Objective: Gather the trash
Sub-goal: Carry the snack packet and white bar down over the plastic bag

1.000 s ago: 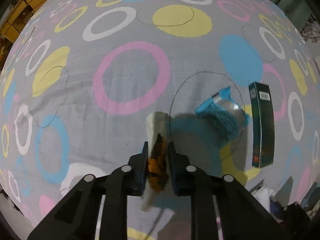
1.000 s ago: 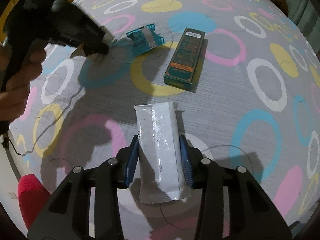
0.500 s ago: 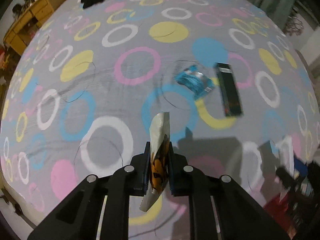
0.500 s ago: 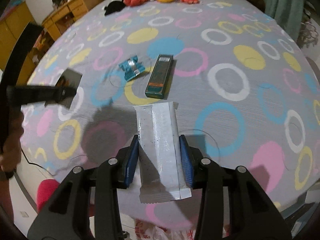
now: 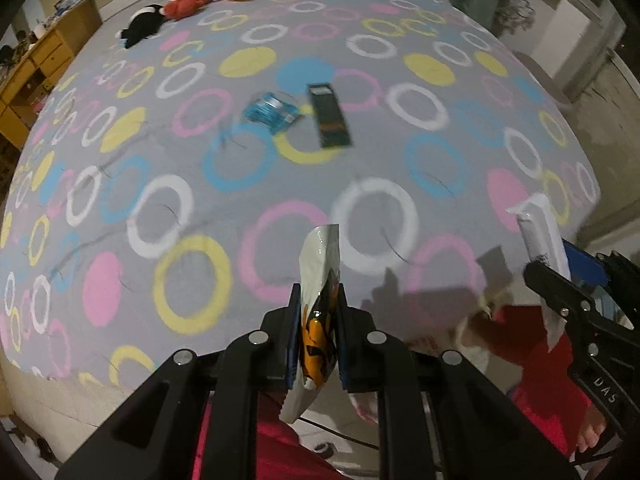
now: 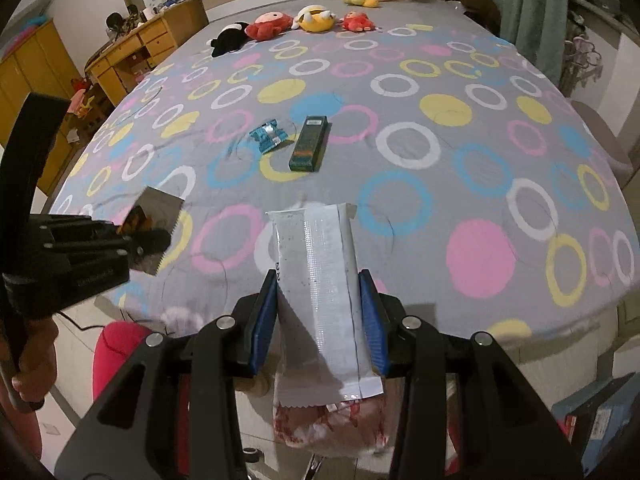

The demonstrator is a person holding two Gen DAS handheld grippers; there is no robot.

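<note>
My left gripper [image 5: 317, 312] is shut on a silver and orange snack wrapper [image 5: 320, 276], held edge-on above the near edge of the bed. My right gripper [image 6: 318, 300] is shut on a white wrapper [image 6: 320, 280], flat between the blue pads. Each gripper shows in the other's view: the right one [image 5: 560, 280] with its white wrapper [image 5: 540, 232], the left one [image 6: 132, 240] with its silver wrapper [image 6: 156, 216]. A blue crumpled wrapper [image 6: 269, 135] and a dark green box [image 6: 309, 143] lie on the bed [image 6: 460, 184]; both also show in the left wrist view, wrapper [image 5: 272, 112] and box [image 5: 330, 118].
A red and white bag [image 6: 332, 420] sits below the right gripper, off the bed edge. Plush toys [image 6: 288, 24] line the far end. A wooden desk [image 6: 140, 48] stands at the left, a green curtain [image 6: 532, 4] at the right. A red stool [image 6: 116, 344] is on the floor.
Both grippers have pulled back from the bed and risen with their wrappers held; the box and blue wrapper now look farther away, and the floor and bag have come into view.
</note>
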